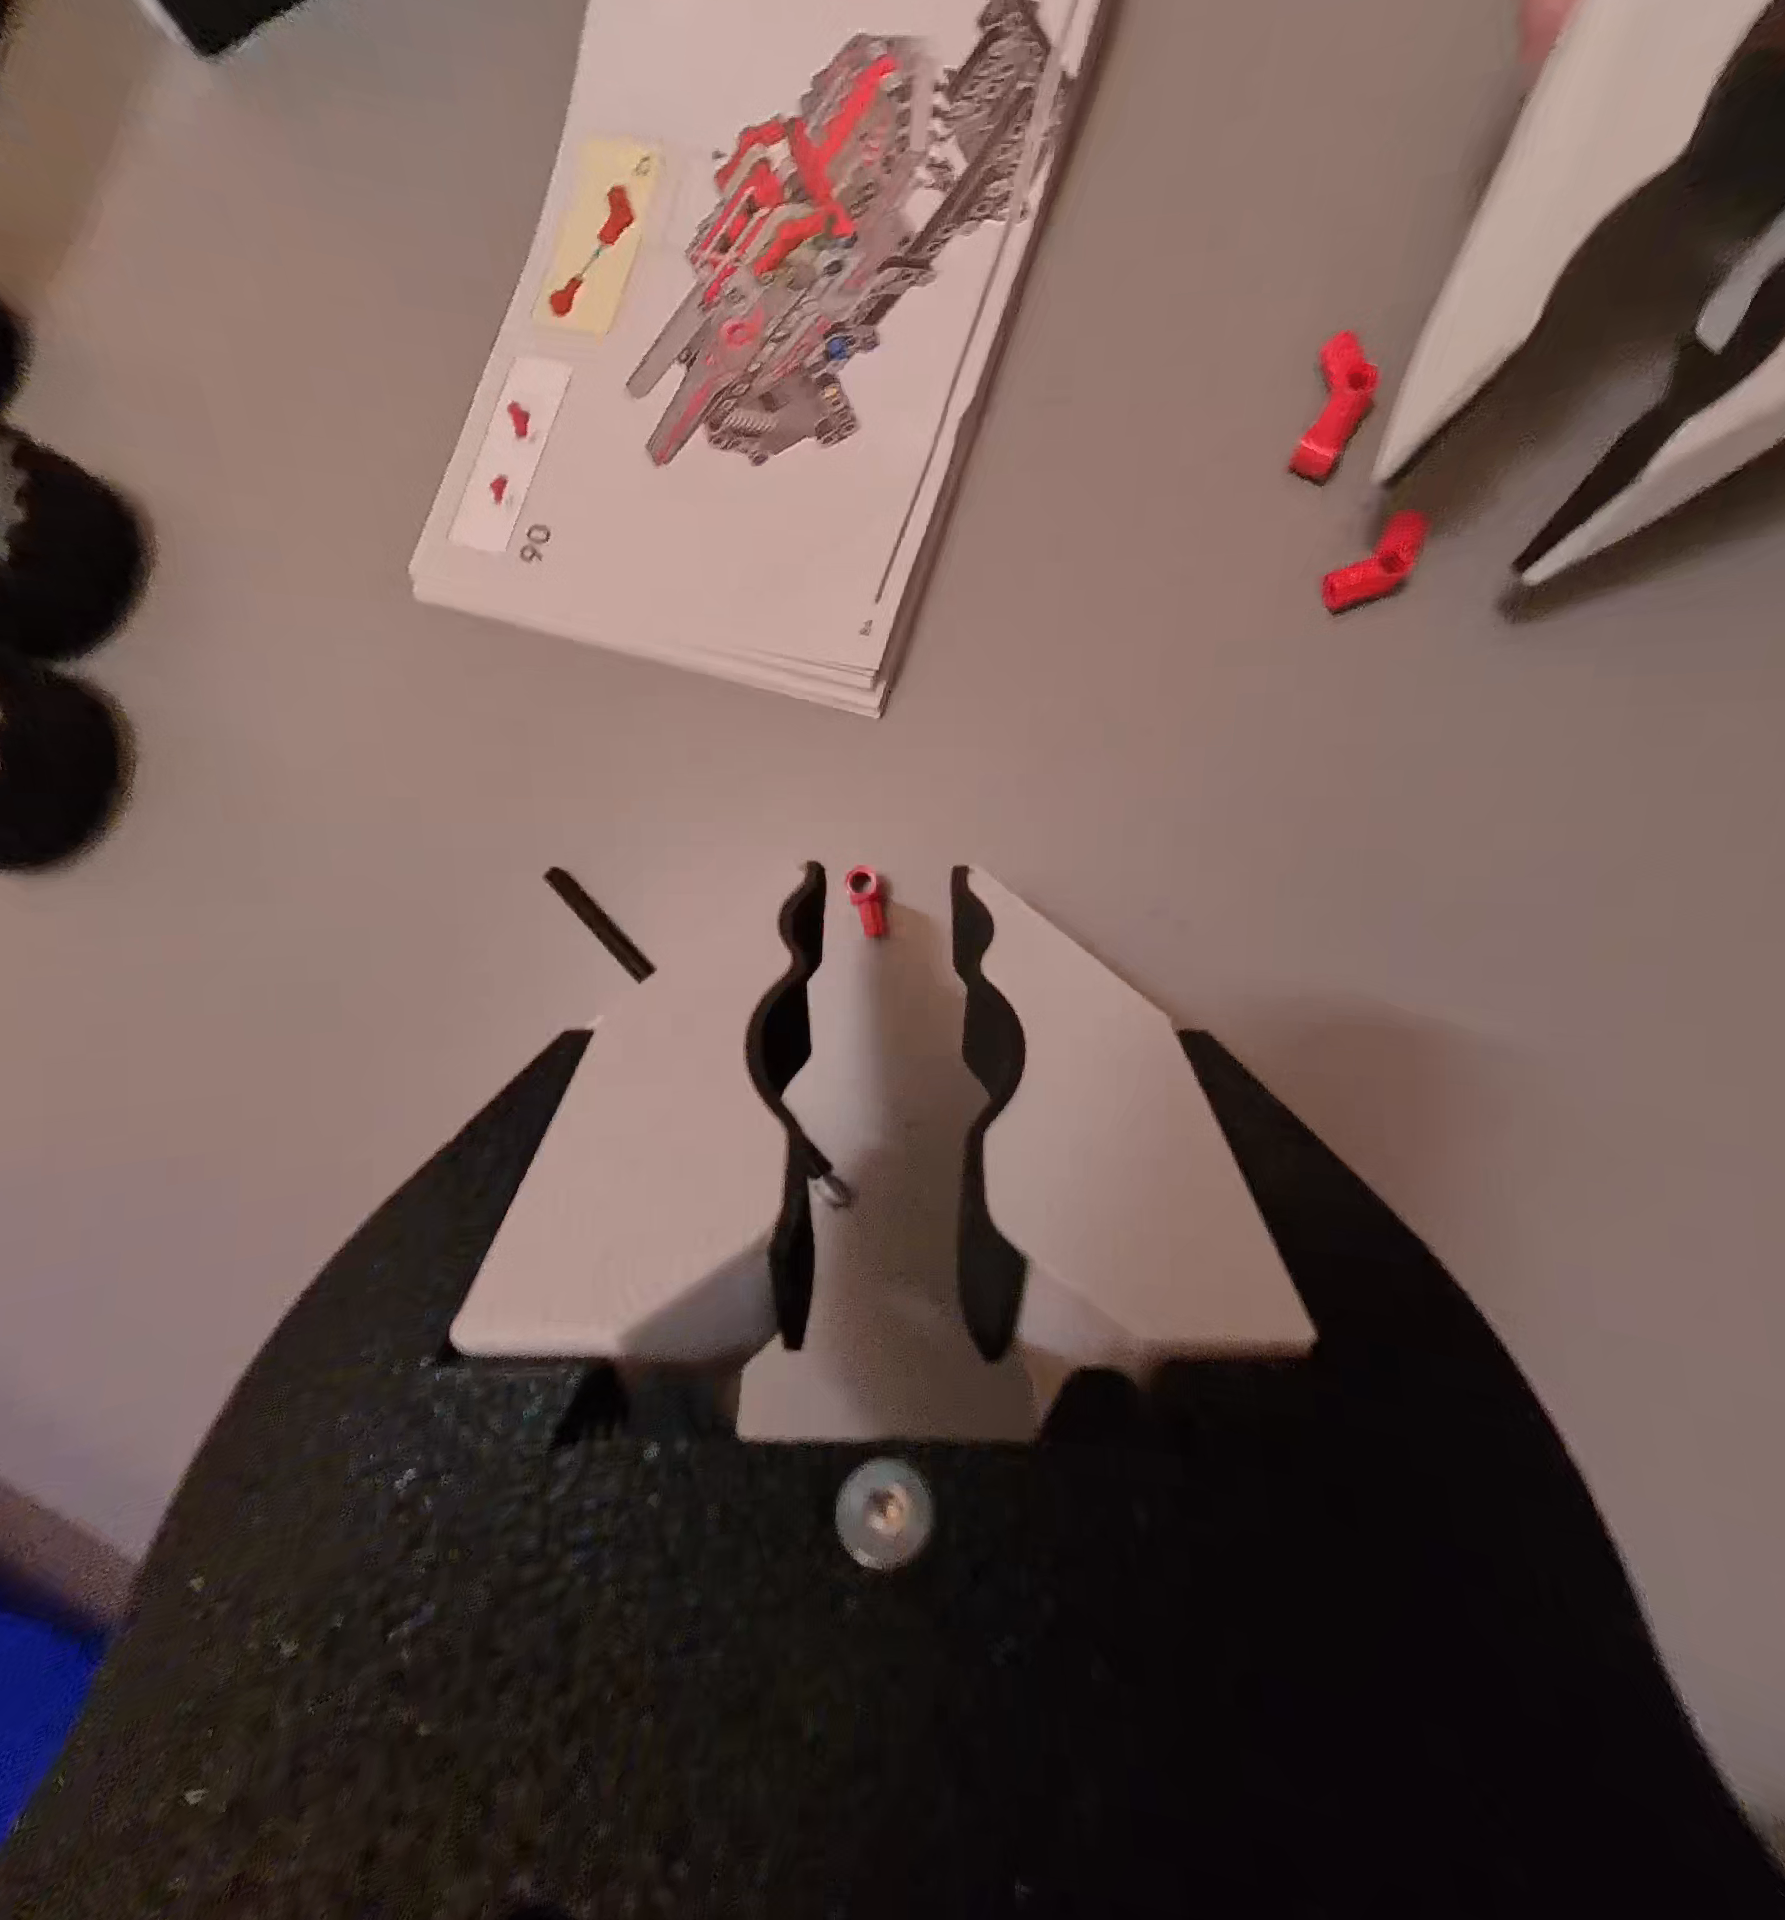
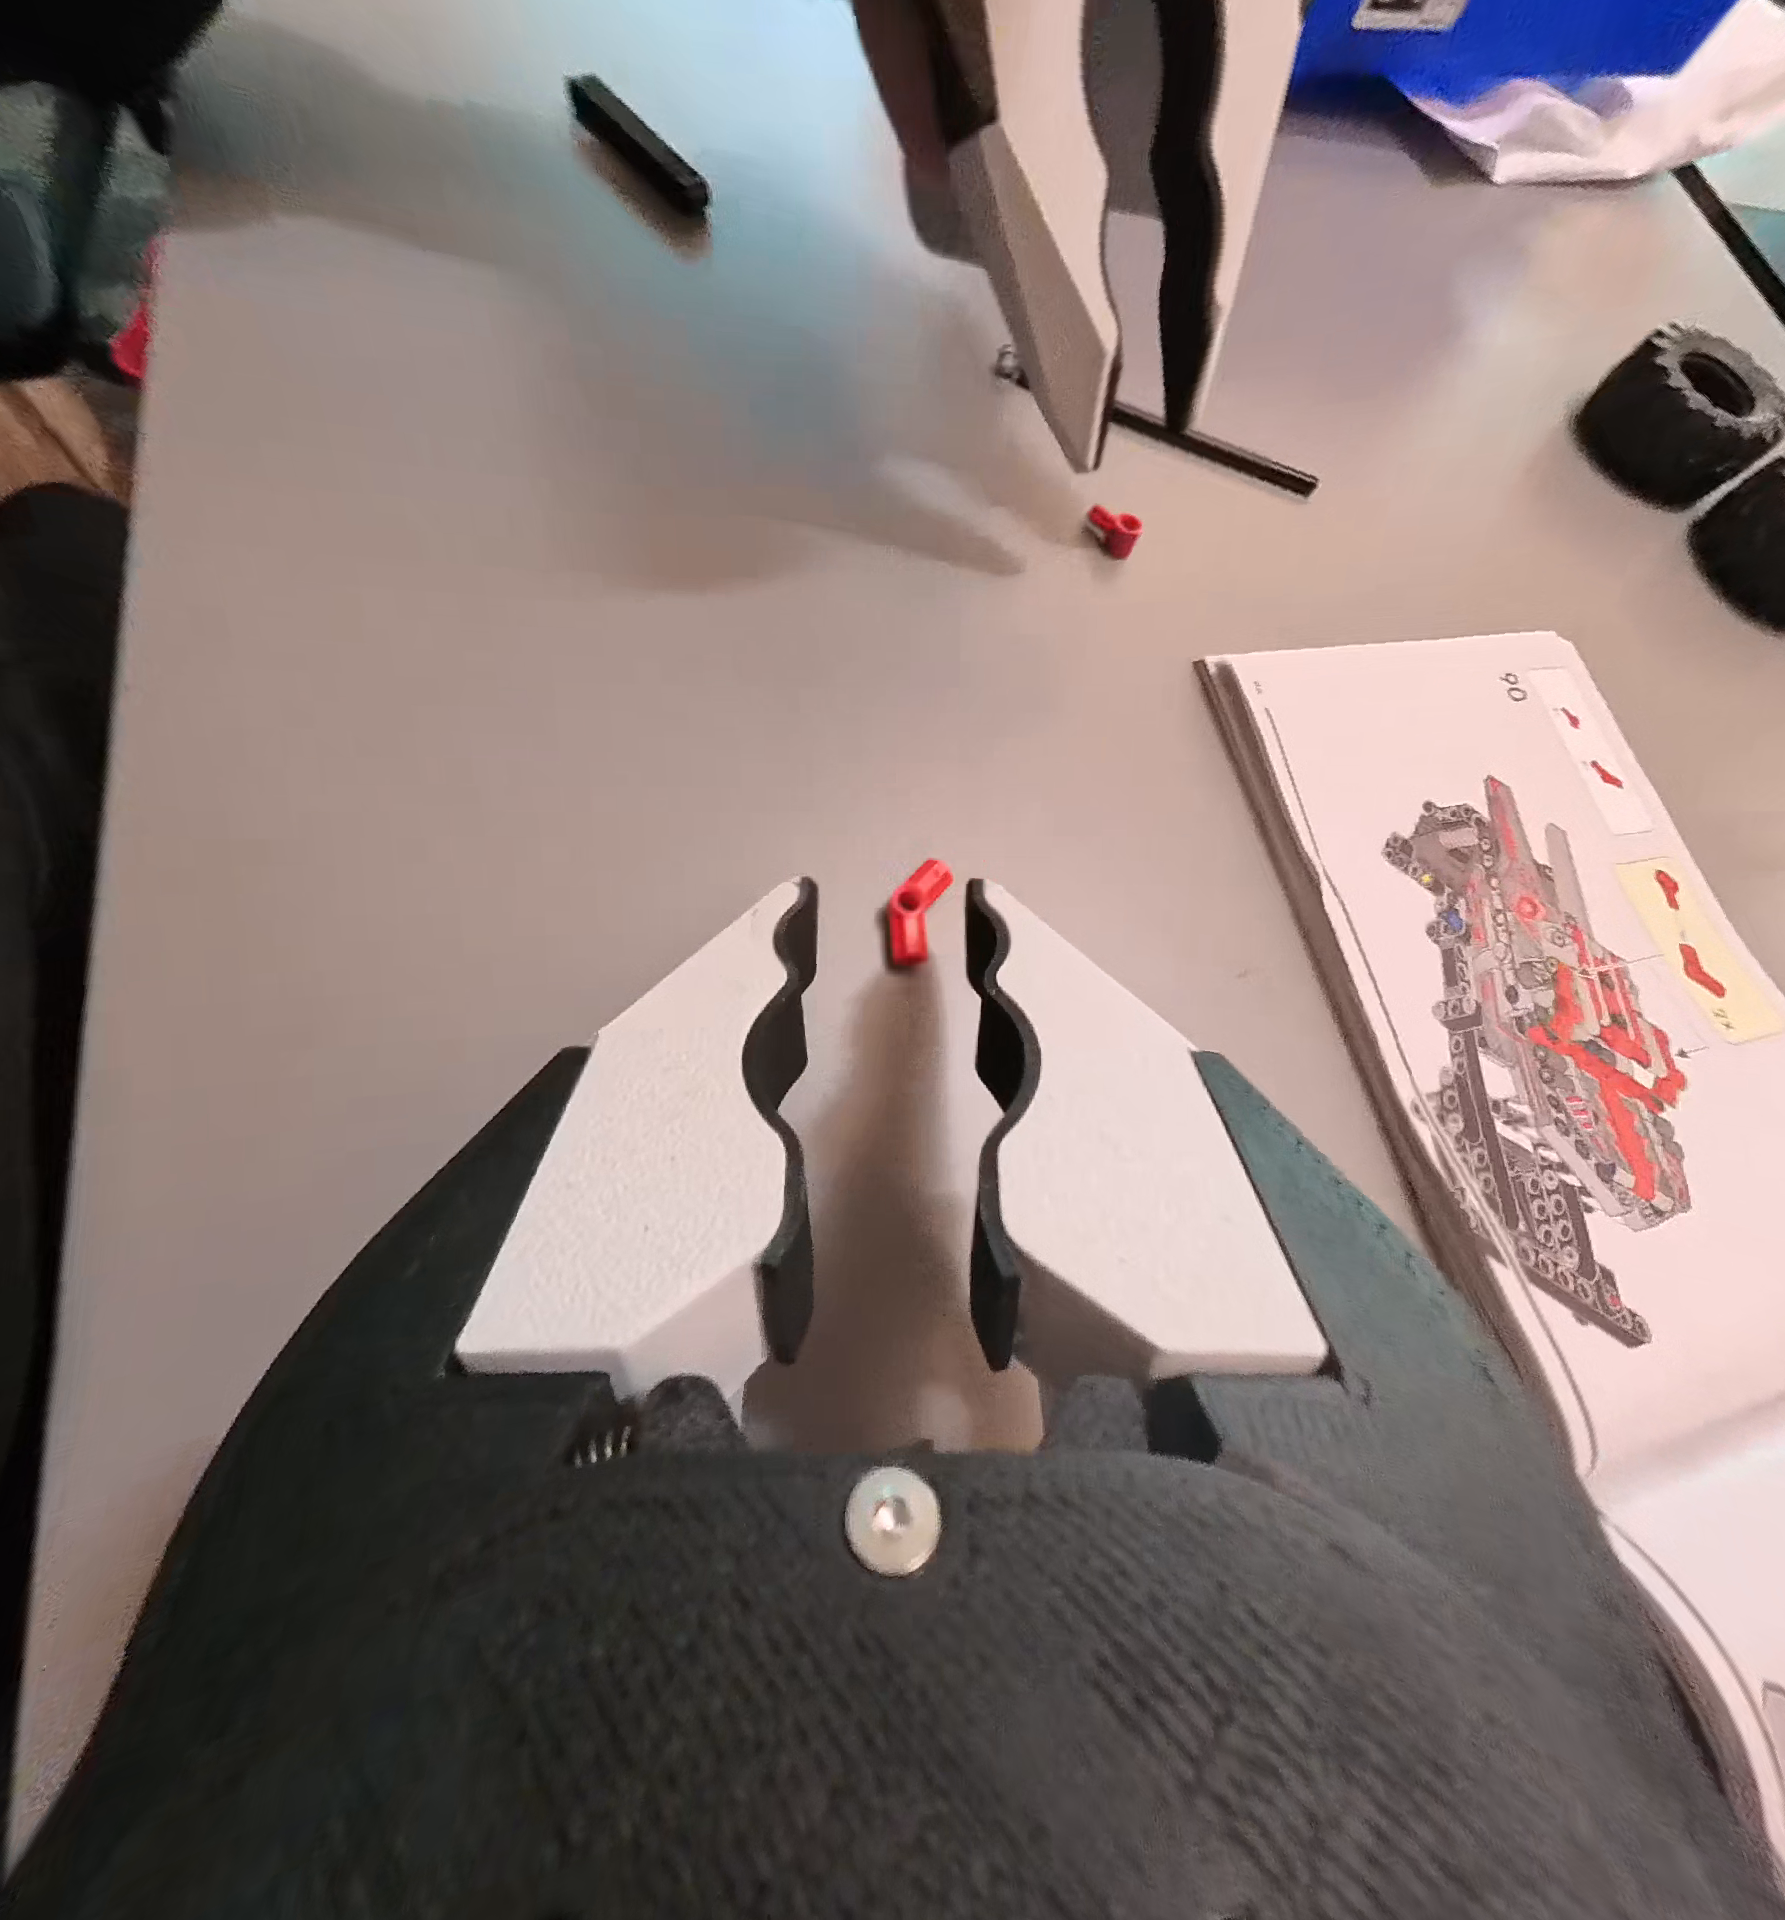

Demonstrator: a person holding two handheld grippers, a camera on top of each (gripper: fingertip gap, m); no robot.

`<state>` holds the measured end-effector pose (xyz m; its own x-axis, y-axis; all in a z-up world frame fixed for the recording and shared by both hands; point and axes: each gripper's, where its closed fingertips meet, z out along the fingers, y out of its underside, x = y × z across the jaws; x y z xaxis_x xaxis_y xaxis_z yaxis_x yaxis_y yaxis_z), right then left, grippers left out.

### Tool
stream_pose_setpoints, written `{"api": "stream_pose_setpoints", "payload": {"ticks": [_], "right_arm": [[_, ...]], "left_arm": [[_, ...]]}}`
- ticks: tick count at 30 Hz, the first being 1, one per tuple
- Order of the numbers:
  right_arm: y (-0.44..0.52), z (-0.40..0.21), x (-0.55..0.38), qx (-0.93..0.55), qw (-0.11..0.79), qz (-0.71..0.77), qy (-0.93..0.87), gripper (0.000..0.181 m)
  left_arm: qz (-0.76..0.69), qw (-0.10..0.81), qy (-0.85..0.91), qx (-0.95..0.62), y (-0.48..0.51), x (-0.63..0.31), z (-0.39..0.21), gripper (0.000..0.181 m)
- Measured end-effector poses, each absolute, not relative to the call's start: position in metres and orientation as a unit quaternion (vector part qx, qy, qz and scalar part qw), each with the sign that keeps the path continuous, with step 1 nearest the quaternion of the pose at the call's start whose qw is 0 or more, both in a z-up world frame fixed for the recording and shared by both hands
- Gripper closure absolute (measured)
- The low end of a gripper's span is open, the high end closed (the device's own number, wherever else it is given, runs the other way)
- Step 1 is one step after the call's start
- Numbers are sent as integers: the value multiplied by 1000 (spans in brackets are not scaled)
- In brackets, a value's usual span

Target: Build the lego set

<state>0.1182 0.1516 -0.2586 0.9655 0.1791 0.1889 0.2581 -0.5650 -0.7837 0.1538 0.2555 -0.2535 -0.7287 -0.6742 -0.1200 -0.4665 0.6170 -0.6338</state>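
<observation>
Between the parted fingers of the left gripper (image 1: 886, 883), near their tips, a small red pin connector (image 1: 867, 900) lies on the grey table (image 1: 1179, 779); the fingers do not touch it. Just to the left lies a thin black axle (image 1: 597, 923). The right wrist view shows the right gripper (image 2: 890, 896), also open, with a bent red connector (image 2: 914, 912) between its fingertips. Only the left wrist view shows a second bent red piece (image 1: 1337, 405) beside it. Farther out lies the open instruction booklet (image 1: 763, 343), and beyond it the black tyres (image 2: 1688, 410). Only the right wrist view shows a black beam (image 2: 639, 145) and a blue box (image 2: 1490, 42) at the far edge.
</observation>
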Motion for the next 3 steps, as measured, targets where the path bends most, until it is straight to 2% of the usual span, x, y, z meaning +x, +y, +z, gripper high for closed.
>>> {"api": "stream_pose_setpoints", "payload": {"ticks": [1,3], "right_arm": [[154,-260,121,-887,445,-50,-116,154],[156,-265,128,-897,427,-65,-96,155]], "left_arm": [[-299,172,878,-333,255,154,-256,159],[-302,169,876,-335,252,154,-260,160]]}}
